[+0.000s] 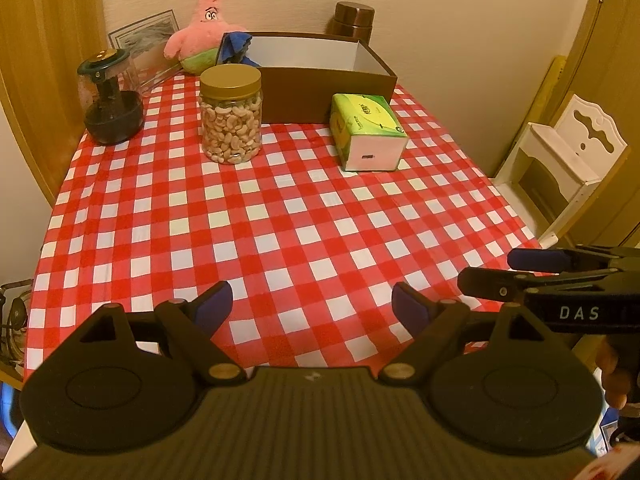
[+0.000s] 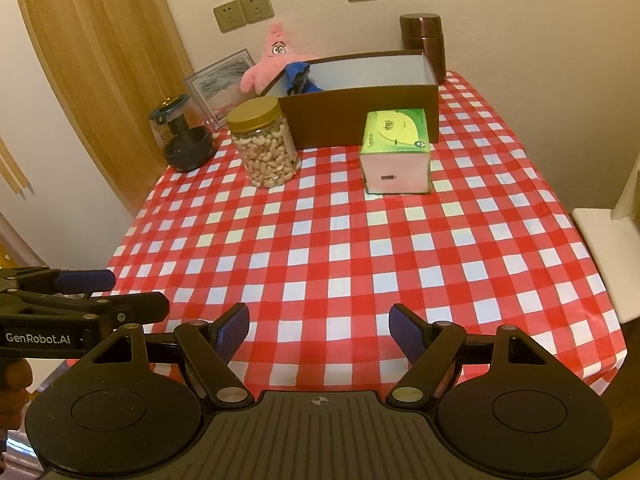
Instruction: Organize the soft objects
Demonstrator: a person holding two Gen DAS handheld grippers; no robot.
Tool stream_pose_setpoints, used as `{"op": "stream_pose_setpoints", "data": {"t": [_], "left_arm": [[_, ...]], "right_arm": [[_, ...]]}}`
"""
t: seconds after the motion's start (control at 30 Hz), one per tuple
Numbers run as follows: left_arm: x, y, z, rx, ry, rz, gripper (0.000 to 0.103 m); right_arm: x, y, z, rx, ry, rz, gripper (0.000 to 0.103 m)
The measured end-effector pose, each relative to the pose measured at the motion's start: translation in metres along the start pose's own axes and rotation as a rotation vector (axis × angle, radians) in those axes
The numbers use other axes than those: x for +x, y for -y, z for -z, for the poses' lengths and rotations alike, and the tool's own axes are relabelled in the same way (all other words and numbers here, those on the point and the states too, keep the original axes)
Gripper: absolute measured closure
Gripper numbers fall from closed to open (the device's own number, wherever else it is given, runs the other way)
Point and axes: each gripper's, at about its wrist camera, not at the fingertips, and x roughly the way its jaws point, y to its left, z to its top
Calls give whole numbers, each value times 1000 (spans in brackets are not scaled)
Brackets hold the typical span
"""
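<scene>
In the left wrist view, the left gripper [image 1: 312, 304] hangs over the near edge of the table [image 1: 280, 220], which is covered by a red-and-white checked cloth. Its jaws stand spread wide with nothing between them, only bare cloth below. The right gripper [image 1: 516, 268] reaches in from the right edge, seen from the side, its jaws likewise parted and empty; fingers [image 1: 614, 376] of the person's hand show beneath it. At the far side stands a brown box [image 1: 320, 96] with a white inside. A blue cloth [image 1: 236, 50] hangs over the box's left rim. Just left of the box and behind it, a pink plush star [image 1: 200, 36] sits against the wall. A jar [image 1: 231, 116] of cashews with a gold lid stands in front of the box's left corner, and a green tissue pack [image 1: 366, 132] lies in front of its right corner. A dark glass pot [image 1: 110, 96] stands at the far left, a framed picture [image 1: 148, 44] leans on the wall behind it, and a brown canister [image 1: 354, 20] stands behind the box.

In the right wrist view, the right gripper [image 2: 319, 330] is held over the near part of the cloth, jaws released and empty. The left gripper [image 2: 128, 292] enters from the left, also apart. The box [image 2: 360, 116], blue cloth [image 2: 299, 76], plush star [image 2: 268, 64], jar [image 2: 266, 144] and tissue pack [image 2: 396, 152] lie at the far side, well apart from both grippers. The pot [image 2: 182, 136] stands left of the jar.
</scene>
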Motion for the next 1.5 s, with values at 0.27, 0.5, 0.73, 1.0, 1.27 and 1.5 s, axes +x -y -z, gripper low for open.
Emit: {"op": "stream_pose_setpoints", "data": {"t": [0.27,0.5,0.73,1.0,1.27,1.5], "left_arm": [[0,-1,-1,-3,0,-1,17],[0,-3,-1,-4,0,0,17],[1,-4,-2,-4,0,0,17],[1,-5,-2,-5,-2,0,17],[2,-5,-2,-5,-2,1,17],[3,-6,-2,-7,-3,2,17]], "right_arm": [[1,0,0,-3,0,-2,26],[2,-1,-1,-3,0,-1,26],[2,-2,0,-1,1,-1,26],[3,-2,0,-1,0,-1,26],[4,-2,-1,-1,0,-1,26],[5,-1,-1,-1,-1,0,26]]}}
